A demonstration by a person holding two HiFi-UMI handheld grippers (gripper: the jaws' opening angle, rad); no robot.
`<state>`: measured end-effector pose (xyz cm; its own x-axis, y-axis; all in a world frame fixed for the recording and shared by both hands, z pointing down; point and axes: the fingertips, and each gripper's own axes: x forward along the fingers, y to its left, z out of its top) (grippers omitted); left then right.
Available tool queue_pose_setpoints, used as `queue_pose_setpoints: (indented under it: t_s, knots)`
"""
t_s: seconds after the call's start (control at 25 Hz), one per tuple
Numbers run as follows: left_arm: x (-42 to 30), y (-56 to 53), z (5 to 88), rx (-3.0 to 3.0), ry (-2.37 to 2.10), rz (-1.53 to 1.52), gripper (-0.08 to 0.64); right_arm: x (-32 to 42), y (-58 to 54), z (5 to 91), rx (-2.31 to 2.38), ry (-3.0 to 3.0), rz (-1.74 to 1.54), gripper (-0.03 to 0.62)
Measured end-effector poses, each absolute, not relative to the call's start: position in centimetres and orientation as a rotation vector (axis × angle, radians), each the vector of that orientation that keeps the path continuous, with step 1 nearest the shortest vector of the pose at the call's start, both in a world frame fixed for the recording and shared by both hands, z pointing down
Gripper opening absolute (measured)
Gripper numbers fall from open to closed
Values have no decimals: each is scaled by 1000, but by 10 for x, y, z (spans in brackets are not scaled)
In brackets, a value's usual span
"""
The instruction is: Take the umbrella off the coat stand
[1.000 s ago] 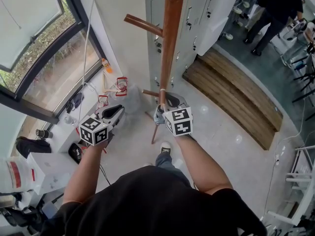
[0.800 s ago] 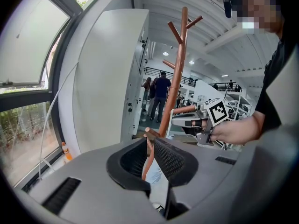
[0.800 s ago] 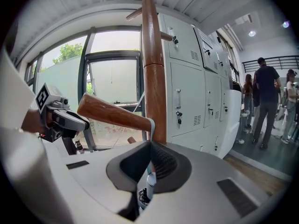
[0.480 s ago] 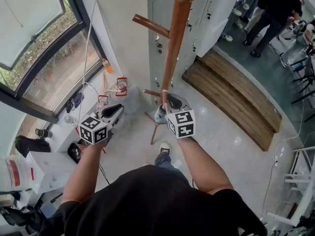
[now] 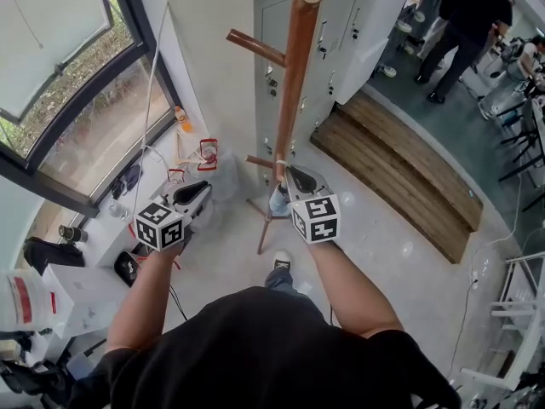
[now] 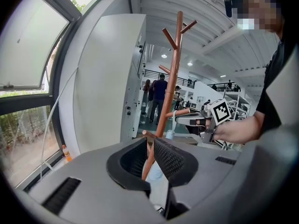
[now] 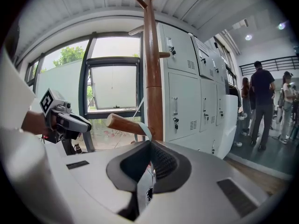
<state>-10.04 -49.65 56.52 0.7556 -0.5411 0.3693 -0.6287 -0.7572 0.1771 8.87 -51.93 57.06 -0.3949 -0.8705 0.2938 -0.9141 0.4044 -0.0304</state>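
One folded pale-blue umbrella (image 5: pixel 278 199) hangs by its strap (image 7: pixel 144 130) from a low peg (image 5: pixel 260 160) of the wooden coat stand (image 5: pixel 294 83), close against the pole. The right gripper (image 5: pixel 288 175) has its jaws pressed together on that strap just where it leaves the peg. That looks a sensible hold, since the loop has to slide outward along the peg to its free end before the umbrella comes away. The left gripper (image 5: pixel 200 190) hangs off to the side, well apart from the stand. Its jaws are a narrow slit apart with nothing between them, probably held ready to steady the umbrella. Grey lockers (image 5: pixel 341 24) stand behind the coat stand.
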Motion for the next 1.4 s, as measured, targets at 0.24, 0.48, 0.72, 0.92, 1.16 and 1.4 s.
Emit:
queue_pose_setpoints:
  t_s: [0.24, 0.48, 0.72, 0.92, 1.16, 1.4]
  knots:
    - [-100, -488, 557, 2678, -910, 415, 54, 87, -506, 558, 1574, -2445, 251, 14]
    - [-108, -477, 549, 2692, -910, 393, 54, 76, -490, 547, 1566, -2448, 224, 14]
    - [-116, -466, 540, 2710, -917, 374, 54, 73, -474, 535, 1581, -2454, 206, 14]
    - [-121, -461, 530, 2727, -923, 360, 54, 71, -466, 523, 1591, -2461, 190, 14]
    - [-125, -449, 520, 2748, -914, 345, 54, 75, -449, 512, 1621, -2456, 183, 14]
    - [-130, -442, 513, 2767, -918, 341, 54, 87, -431, 507, 1649, -2436, 178, 14]
